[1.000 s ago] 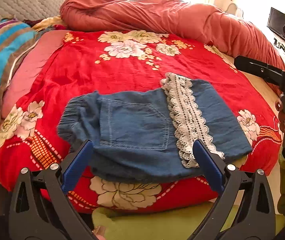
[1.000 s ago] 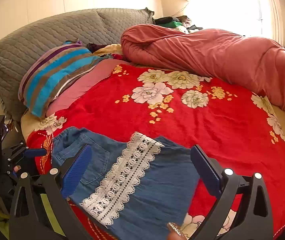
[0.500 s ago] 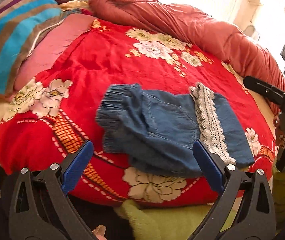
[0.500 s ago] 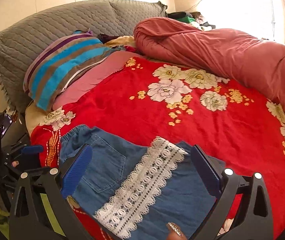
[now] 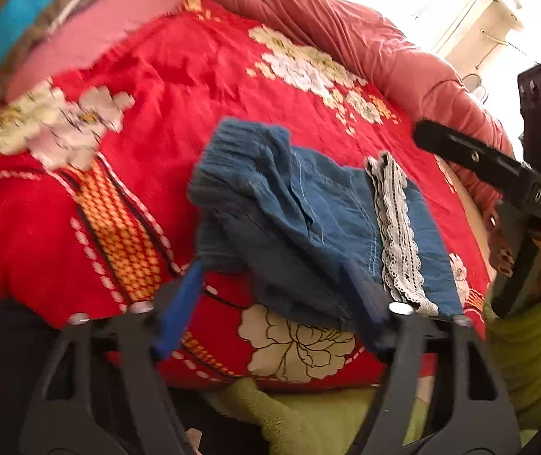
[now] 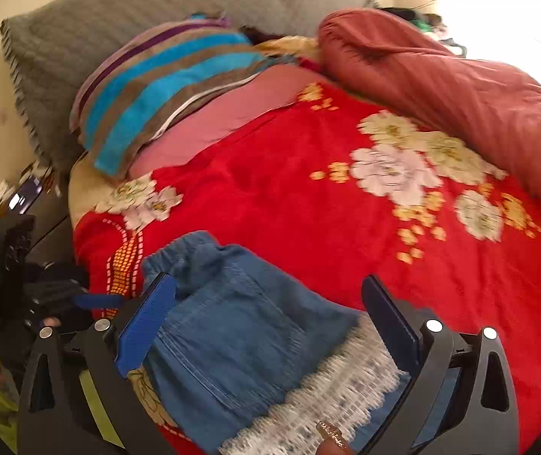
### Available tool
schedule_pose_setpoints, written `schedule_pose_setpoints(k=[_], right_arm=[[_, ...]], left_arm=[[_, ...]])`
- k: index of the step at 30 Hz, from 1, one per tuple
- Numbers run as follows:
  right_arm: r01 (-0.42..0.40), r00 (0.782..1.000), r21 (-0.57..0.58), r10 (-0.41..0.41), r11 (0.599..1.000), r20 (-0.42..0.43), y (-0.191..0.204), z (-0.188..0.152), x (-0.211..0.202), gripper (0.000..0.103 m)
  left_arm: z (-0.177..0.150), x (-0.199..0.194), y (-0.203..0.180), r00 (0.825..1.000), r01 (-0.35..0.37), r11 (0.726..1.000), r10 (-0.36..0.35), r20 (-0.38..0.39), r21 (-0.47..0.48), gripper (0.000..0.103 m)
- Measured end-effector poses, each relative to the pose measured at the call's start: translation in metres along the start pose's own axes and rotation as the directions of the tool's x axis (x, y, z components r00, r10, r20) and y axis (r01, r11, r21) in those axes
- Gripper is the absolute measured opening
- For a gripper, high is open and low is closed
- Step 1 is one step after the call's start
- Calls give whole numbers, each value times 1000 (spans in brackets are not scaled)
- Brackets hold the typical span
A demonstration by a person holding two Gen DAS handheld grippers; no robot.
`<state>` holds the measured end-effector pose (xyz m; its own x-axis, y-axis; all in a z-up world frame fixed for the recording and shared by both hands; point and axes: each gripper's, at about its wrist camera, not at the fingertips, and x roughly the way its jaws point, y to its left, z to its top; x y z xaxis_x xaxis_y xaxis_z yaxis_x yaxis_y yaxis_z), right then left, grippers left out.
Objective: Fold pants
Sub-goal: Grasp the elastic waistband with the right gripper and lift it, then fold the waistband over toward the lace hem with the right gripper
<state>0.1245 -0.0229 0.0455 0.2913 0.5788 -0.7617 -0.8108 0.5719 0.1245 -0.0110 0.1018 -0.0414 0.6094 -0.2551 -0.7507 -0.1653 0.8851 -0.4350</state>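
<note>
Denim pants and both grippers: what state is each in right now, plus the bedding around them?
Denim pants: folded into a short bundle, lying on the blanket, held by neither gripper.
Lace trim: lying across the top of the fold.
Left gripper: open, at the pants' near edge.
Right gripper: open, over the pants.
Red floral blanket: spread flat.
Rust quilt: bunched in a roll.
Striped pillow: leaning on the grey pillow.

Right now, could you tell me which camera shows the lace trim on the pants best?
The left wrist view: the lace trim runs sharp and unobstructed across the pants. The right wrist view shows it blurred, cut by the frame's bottom edge.
</note>
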Motion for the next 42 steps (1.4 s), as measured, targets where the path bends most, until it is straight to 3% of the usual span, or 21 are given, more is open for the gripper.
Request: schedule_pose_setpoints(k=[2,5,13,19,23,26,31,35,42], right_arm=[[-36,998,-29,35,999,-43,7,6,17,98],[-70,992,-76,62,995,-108,17,14,44,98],[-176,955,-128,138,976,-264,32,32,109,97],[-284,903,-86,237,955,-357,36,25,148,66],[-316,906,-45,287,948,-313,28,23,135,43],[-356,904,17,349,934,-249,11,22,112,36],[-396,907,74,403,915,-122,-18,15,62,35],[-404,911,82,409,911,-48,-38,9,29,35],[-397,918,104,392,912,60,-68,-11,-14,37]], left_arm=[[-3,9,-3,999,-8,1000,8,-33,14,47],[-8,21,-7,998,-32,999,34,-58,42,47],[-9,25,3,997,24,1000,-24,-67,8,47],[-7,26,7,997,43,999,-43,-68,-1,48],[-7,24,12,994,93,995,-94,-61,-28,56],[-7,21,8,994,100,995,-101,-52,-22,63],[-6,16,-4,992,122,993,-122,-33,-9,81],[-1,22,-23,989,139,990,-139,-43,0,85],[20,37,-82,954,294,955,-291,-76,38,85]])
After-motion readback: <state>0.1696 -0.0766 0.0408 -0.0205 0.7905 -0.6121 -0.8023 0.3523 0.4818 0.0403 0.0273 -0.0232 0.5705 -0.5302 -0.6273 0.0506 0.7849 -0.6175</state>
